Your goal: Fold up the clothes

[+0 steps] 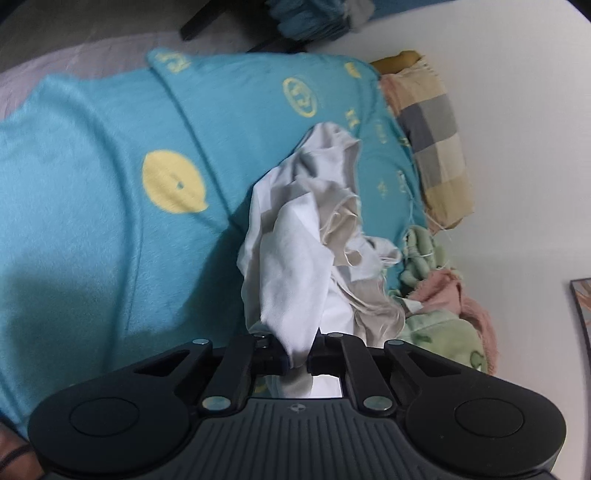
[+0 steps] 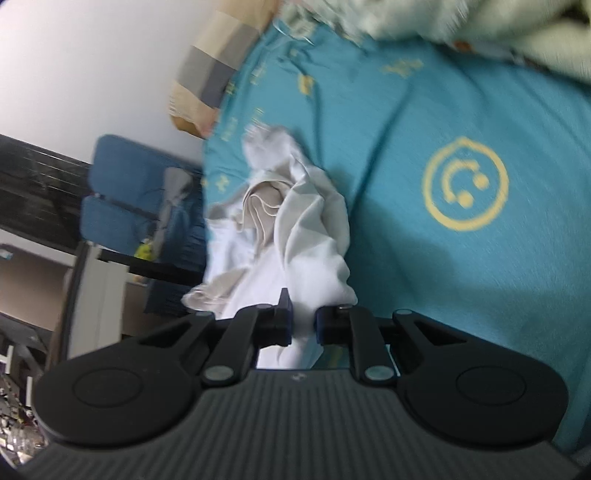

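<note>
A crumpled white and beige garment (image 1: pixel 295 236) hangs bunched above a teal blanket (image 1: pixel 92 184) with yellow prints. My left gripper (image 1: pixel 297 356) is shut on one end of the garment, with cloth pinched between its jaws. In the right wrist view the same garment (image 2: pixel 295 221) stretches forward over the teal blanket (image 2: pixel 461 277). My right gripper (image 2: pixel 303 325) is shut on another part of it, with white cloth filling the gap between the jaws. The garment's shape is hidden by its folds.
A checked pillow (image 1: pixel 432 136) lies at the blanket's far edge by a white wall (image 1: pixel 517 110). Green and pink clothes (image 1: pixel 443 295) lie heaped beside it. A fluffy pale green fabric (image 2: pixel 461 22) lies at the top. A blue chair (image 2: pixel 129 192) stands beside the bed.
</note>
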A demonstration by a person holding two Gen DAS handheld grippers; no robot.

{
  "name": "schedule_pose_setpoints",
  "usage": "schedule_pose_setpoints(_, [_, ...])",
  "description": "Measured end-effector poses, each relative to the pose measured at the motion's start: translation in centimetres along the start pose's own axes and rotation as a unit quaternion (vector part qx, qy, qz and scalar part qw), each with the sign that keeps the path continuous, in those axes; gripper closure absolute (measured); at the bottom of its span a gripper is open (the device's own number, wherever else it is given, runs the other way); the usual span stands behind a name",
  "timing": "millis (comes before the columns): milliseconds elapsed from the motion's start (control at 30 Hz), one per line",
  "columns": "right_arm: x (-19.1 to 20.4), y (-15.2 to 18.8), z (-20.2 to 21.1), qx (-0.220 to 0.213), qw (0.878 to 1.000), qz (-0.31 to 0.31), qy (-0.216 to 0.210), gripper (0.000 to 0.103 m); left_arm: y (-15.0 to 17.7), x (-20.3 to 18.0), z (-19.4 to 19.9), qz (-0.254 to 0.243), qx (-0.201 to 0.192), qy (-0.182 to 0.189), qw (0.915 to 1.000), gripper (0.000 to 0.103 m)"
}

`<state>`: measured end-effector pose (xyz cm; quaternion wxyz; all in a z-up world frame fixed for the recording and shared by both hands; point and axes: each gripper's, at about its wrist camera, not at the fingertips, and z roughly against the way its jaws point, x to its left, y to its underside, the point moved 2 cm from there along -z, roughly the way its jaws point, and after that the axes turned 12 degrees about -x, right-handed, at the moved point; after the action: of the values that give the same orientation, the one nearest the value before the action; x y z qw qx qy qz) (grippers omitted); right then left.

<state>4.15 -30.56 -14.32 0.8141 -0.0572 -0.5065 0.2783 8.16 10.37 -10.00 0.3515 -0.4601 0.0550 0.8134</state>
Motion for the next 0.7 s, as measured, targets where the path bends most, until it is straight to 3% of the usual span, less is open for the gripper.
schedule_pose_setpoints(200, [3.3,-0.5,4.8,-0.011,1.000,0.021,-0.016,0.090,0.9,-3.6,7.6,-0.027,-0.014,0.016,0.9994,0.096])
schedule_pose_setpoints(500, [2.9,2.3,15.7,-0.021,0.999,-0.004,-0.030,0.090,6.6,-2.8,18.8,-0.032,-0.016,0.006,0.9993,0.096])
schedule_pose_setpoints(700, [1.6,3.0,17.6,-0.007,0.999,-0.030,-0.016,0.090,6.9,-3.3,19.5,-0.032,-0.007,-0.008,0.9994,0.095])
